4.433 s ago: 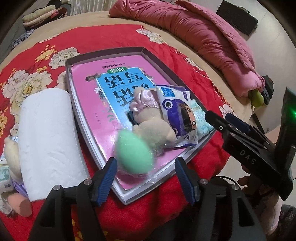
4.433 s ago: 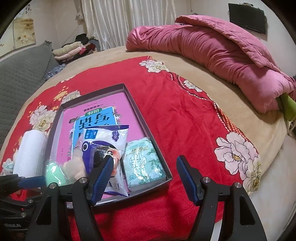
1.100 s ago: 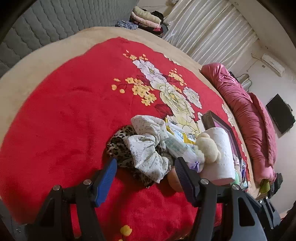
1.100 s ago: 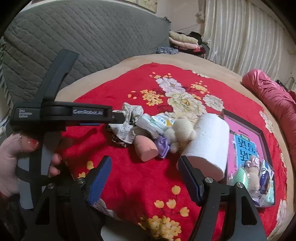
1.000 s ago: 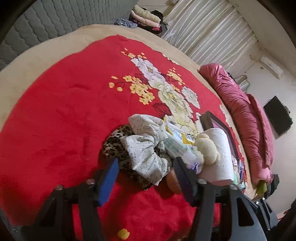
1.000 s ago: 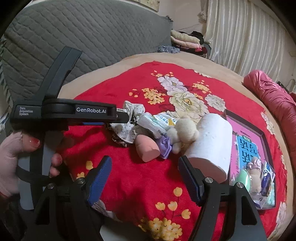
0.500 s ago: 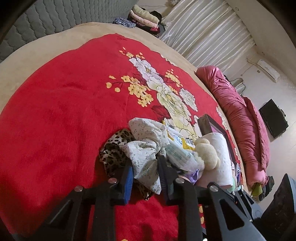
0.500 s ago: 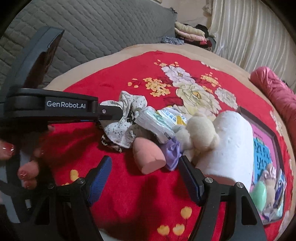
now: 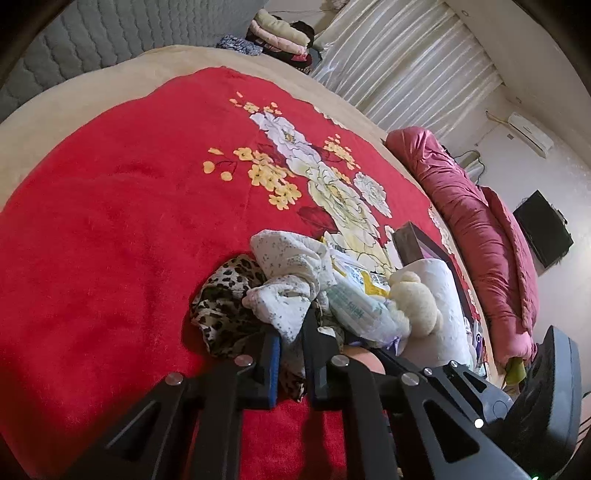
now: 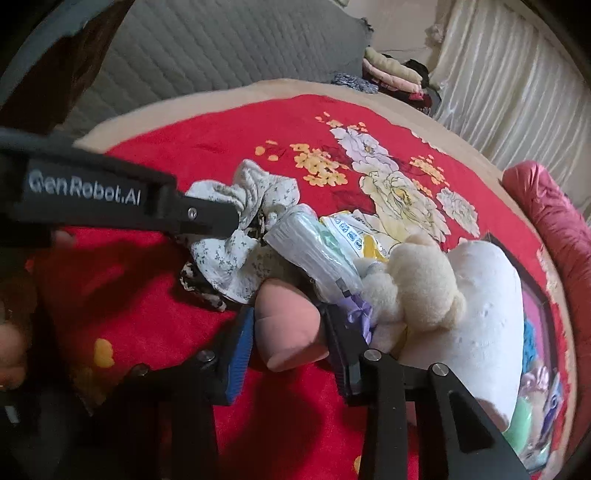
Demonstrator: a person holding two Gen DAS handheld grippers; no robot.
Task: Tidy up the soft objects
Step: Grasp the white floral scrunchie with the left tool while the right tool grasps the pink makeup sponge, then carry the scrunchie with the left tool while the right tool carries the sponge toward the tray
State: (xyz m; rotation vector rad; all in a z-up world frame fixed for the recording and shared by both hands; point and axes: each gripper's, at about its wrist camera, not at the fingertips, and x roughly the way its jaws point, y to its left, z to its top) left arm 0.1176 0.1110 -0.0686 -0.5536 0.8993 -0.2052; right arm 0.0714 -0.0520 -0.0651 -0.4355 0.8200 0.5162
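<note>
A pile of soft things lies on the red flowered blanket [image 9: 110,221]. My left gripper [image 9: 291,339] is shut on the white floral scrunchie [image 9: 284,280], which lies over a leopard-print scrunchie [image 9: 225,295]; the left gripper also shows in the right wrist view [image 10: 232,221] pinching that scrunchie [image 10: 236,243]. My right gripper [image 10: 288,332] has closed on the pink makeup sponge [image 10: 288,328], pads touching both its sides. Beside it lie a tissue pack [image 10: 314,251], a cream plush bear [image 10: 417,288] and a white paper roll [image 10: 484,314].
The dark tray [image 10: 535,295] with the pink book, a green sponge [image 10: 524,424] and packets sits right of the roll. A crimson quilt [image 9: 480,229] lies along the bed's far side. A grey quilted headboard [image 10: 221,48] stands behind, with folded clothes [image 9: 280,33] beyond.
Both grippers swung from the tray to the pile. The left jaws closed on the white floral scrunchie. The right gripper moved in and closed around the pink sponge.
</note>
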